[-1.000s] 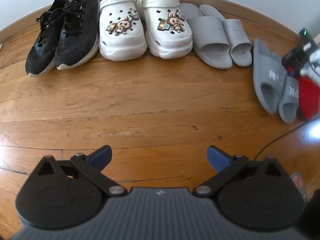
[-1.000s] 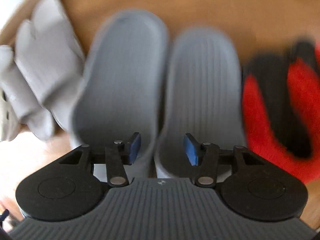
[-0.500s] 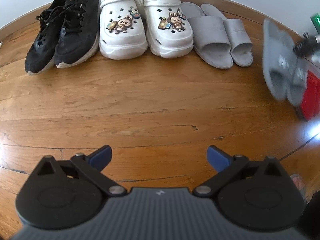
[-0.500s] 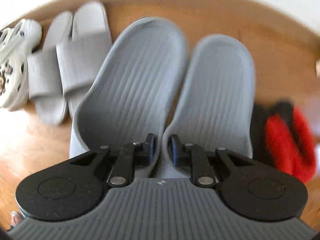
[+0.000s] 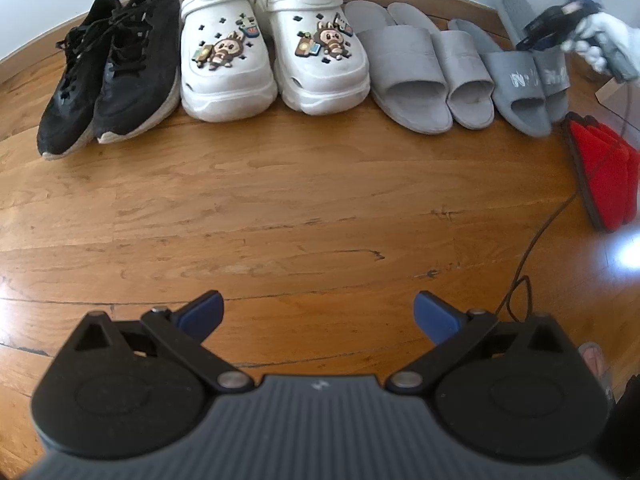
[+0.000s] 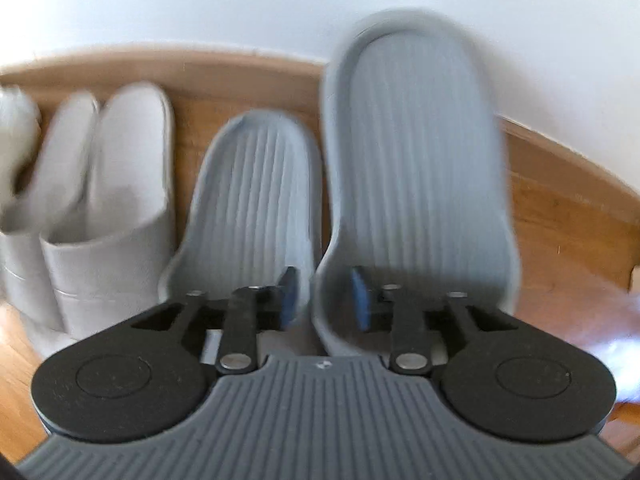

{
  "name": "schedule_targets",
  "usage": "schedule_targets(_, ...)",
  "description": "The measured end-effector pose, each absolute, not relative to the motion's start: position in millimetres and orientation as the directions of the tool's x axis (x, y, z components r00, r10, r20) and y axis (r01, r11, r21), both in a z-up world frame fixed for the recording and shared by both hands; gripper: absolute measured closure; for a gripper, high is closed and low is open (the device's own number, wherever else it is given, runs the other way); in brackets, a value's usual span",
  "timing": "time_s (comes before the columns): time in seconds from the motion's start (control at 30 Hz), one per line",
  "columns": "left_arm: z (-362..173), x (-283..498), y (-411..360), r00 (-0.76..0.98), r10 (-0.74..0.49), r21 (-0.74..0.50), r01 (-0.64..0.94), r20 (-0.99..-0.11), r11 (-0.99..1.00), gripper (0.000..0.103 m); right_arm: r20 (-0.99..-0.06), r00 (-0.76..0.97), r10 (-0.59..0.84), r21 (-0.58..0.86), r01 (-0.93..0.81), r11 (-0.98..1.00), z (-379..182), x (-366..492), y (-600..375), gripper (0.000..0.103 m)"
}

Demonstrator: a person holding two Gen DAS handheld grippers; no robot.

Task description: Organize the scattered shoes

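— Two grippers, so how do they stand?
— Left gripper (image 5: 318, 314) hangs over the bare wooden floor (image 5: 280, 208), its blue pads spread wide with nothing between them. Right gripper (image 6: 324, 298) has its pads part-way apart with the inner rims of both dark grey slides (image 6: 256, 200) between them. The blur hides whether they pinch, so I cannot tell.
— Where are those slides?
— At the right end of the row along the wall (image 6: 240, 0), just beside the light grey slippers (image 5: 424, 64), toes pointing away from the wall.
— And further out?
— White clogs (image 5: 272, 60) come next, then black trainers (image 5: 112, 68) at the far left. Red slippers (image 5: 604, 172) lie apart, nearer than the row, with a thin cable (image 5: 536, 236) running past them.
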State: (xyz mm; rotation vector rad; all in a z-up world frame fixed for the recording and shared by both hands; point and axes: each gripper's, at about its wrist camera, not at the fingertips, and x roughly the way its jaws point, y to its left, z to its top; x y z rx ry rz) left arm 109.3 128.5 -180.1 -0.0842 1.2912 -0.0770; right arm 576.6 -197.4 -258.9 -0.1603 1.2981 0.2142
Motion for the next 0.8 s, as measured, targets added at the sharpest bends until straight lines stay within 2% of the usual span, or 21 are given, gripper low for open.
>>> schedule_targets(0.07, -180.5, 109.2, 130.0, 0.273, -0.101, -0.106, -0.003, -0.957, 0.994, 0.001, -0.955, 0.285, 0.085, 0.008, -0.263, 0.965, -240.7, 560.4, -221.2, 0.049)
schedule_targets(0.13, -180.7, 109.3, 129.8, 0.27, -0.101, -0.109, -0.013, -0.958, 0.994, 0.001, -0.957, 0.282, 0.069, -0.011, -0.273, 0.962, -234.7, 540.6, -249.2, 0.033)
schedule_targets(0.17, -180.6, 109.3, 128.8, 0.268, -0.104, -0.111, -0.011, -0.958, 0.994, 0.001, -0.967, 0.254, 0.036, -0.035, -0.27, 0.962, -241.0, 528.6, -265.9, 0.03)
schedule_targets(0.33, -179.2, 108.4, 119.6, 0.261, -0.108, -0.106, 0.023, -0.959, 0.994, 0.001, -0.985, 0.111, -0.13, -0.155, -0.264, 0.952, -272.3, 468.4, -349.7, 0.024)
schedule_targets(0.37, -179.3, 108.1, 117.3, 0.259, -0.105, -0.101, 0.029, -0.96, 0.994, 0.001, -0.985, 0.096, -0.141, -0.161, -0.251, 0.955, -278.5, 464.9, -359.6, 0.023)
schedule_targets(0.4, -179.6, 107.9, 116.6, 0.258, -0.104, -0.1, 0.032, -0.961, 0.995, 0.001, -0.986, 0.085, -0.144, -0.16, -0.233, 0.959, -285.5, 463.7, -365.9, 0.019)
schedule_targets(0.43, -180.5, 107.9, 114.7, 0.253, -0.102, -0.096, 0.036, -0.962, 0.995, 0.001, -0.989, 0.073, -0.13, -0.141, -0.186, 0.972, -297.9, 457.7, -375.2, 0.014)
schedule_targets(0.47, -181.8, 108.2, 113.0, 0.248, -0.097, -0.09, 0.038, -0.964, 0.995, 0.001, -0.993, 0.091, -0.075, -0.085, -0.12, 0.989, -305.5, 450.4, -387.7, 0.014)
schedule_targets(0.5, -183.0, 108.9, 112.6, 0.244, -0.095, -0.088, 0.039, -0.965, 0.995, 0.001, -0.993, 0.107, -0.044, -0.054, -0.09, 0.994, -310.5, 446.0, -392.4, 0.017)
schedule_targets(0.53, -185.8, 110.4, 110.5, 0.234, -0.092, -0.086, 0.038, -0.968, 0.996, 0.001, -0.993, 0.117, -0.035, -0.045, -0.084, 0.995, -313.4, 444.3, -392.5, 0.054)
schedule_targets(0.57, -187.5, 111.7, 109.3, 0.227, -0.094, -0.088, 0.037, -0.969, 0.995, 0.001, -0.991, 0.13, -0.044, -0.056, -0.094, 0.994, -317.5, 444.3, -385.9, 0.063)
schedule_targets(0.63, -190.0, 113.9, 107.1, 0.216, -0.095, -0.09, 0.034, -0.972, 0.995, 0.001, -0.986, 0.153, -0.061, -0.079, -0.115, 0.99, -323.1, 441.6, -375.6, 0.069)
schedule_targets(0.8, -195.2, 116.7, 103.6, 0.2, -0.094, -0.087, 0.04, -0.975, 0.995, 0.001, -0.975, 0.218, -0.031, -0.059, -0.123, 0.991, -304.2, 436.8, -396.4, 0.073)
